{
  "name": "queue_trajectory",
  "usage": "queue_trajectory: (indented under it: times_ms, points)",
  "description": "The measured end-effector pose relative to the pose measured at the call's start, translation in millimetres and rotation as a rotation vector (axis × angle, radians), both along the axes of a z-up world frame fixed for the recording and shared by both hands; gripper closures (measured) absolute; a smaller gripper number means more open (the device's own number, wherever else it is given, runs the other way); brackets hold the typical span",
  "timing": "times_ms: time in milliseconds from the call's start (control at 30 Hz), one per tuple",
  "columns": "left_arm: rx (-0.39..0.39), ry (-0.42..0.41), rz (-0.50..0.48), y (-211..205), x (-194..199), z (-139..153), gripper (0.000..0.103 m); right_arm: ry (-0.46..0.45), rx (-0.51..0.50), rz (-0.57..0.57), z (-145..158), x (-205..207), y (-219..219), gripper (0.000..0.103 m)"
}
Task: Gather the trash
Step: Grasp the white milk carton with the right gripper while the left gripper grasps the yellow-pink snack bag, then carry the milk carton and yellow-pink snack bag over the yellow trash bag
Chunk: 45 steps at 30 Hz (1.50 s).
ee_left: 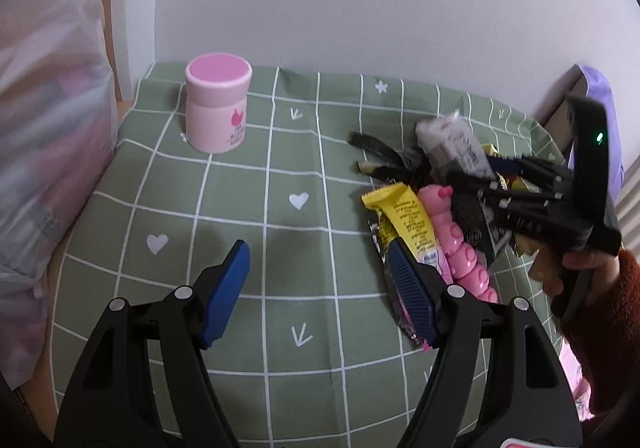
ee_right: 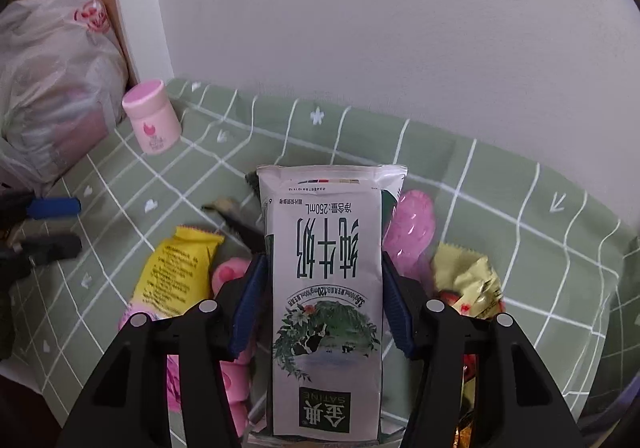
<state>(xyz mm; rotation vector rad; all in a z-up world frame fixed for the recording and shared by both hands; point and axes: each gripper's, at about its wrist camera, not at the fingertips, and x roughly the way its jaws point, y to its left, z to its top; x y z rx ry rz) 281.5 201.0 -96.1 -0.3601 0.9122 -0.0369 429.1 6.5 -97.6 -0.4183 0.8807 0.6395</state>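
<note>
The right gripper [ee_right: 324, 300] is clamped on a milk carton [ee_right: 326, 288], blue pads pressing its two long sides about halfway along, so the box sits square between the jaws and points toward twelve o'clock in the right wrist view. The carton hangs over the heap of trash on the green checked cloth [ee_right: 500, 184], which fills the view from six round to three o'clock.

Judging by its flat, slightly dented faces the carton is probably empty: light, thin card that gives under pressure, with a smooth printed skin that could slide. The hold across the narrow sides, where the folds stiffen it, looks the sound one; squeezing the broad faces would likely crush it.

The left gripper [ee_left: 320, 288] stands wide with nothing between its pads, low at six o'clock in its own view. Just beside its right pad, at four o'clock, lie a yellow wrapper [ee_left: 404, 220] and a pink toy [ee_left: 456, 244]. The wrapper is limp foil, best pinched by a crimped end; the toy looks like hard plastic.

A pink jar [ee_left: 218, 108] stands upright at ten o'clock, well apart from the heap, and a white plastic bag [ee_left: 44, 120] bulges at nine o'clock, the likely place for the trash
</note>
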Motion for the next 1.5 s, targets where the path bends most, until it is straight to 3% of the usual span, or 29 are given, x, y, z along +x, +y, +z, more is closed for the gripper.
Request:
queue_trajectory:
  times_ms: [300, 500, 633, 733, 767, 833, 867, 933, 1100, 1267, 1500]
  points:
    - [-0.067, 0.026, -0.064, -18, 8, -5, 0.035, -0.113, 0.124, -0.095, 45, -41, -61, 0.051]
    - [-0.138, 0.083, -0.115, -39, 38, -14, 0.035, -0.094, 0.239, -0.246, 57, -73, -121, 0.051]
    - [-0.154, 0.134, -0.096, -48, 66, -21, 0.04, -0.091, 0.236, -0.289, 56, -102, -142, 0.051]
    - [-0.144, 0.173, -0.091, -56, 78, -25, 0.051, -0.085, 0.225, -0.315, 52, -119, -149, 0.051]
    - [-0.135, 0.177, -0.095, -58, 81, -23, 0.061, -0.082, 0.225, -0.327, 51, -124, -153, 0.051]
    - [-0.154, 0.192, -0.123, -64, 83, -21, 0.07, -0.078, 0.235, -0.351, 52, -134, -163, 0.051]
    - [-0.154, 0.187, -0.124, -65, 80, -19, 0.077, -0.076, 0.24, -0.358, 51, -137, -166, 0.051]
    - [-0.141, 0.171, -0.135, -69, 74, -13, 0.079, -0.059, 0.229, -0.361, 46, -141, -171, 0.051]
    - [-0.085, 0.091, -0.199, -84, 45, 13, 0.08, -0.041, 0.177, -0.36, 28, -149, -173, 0.051]
    - [-0.047, 0.042, -0.258, -96, 14, 30, 0.08, -0.022, 0.192, -0.374, 19, -158, -176, 0.051]
    - [-0.047, 0.0, -0.29, -108, -2, 46, 0.08, -0.186, 0.292, -0.348, 45, -179, -185, 0.051]
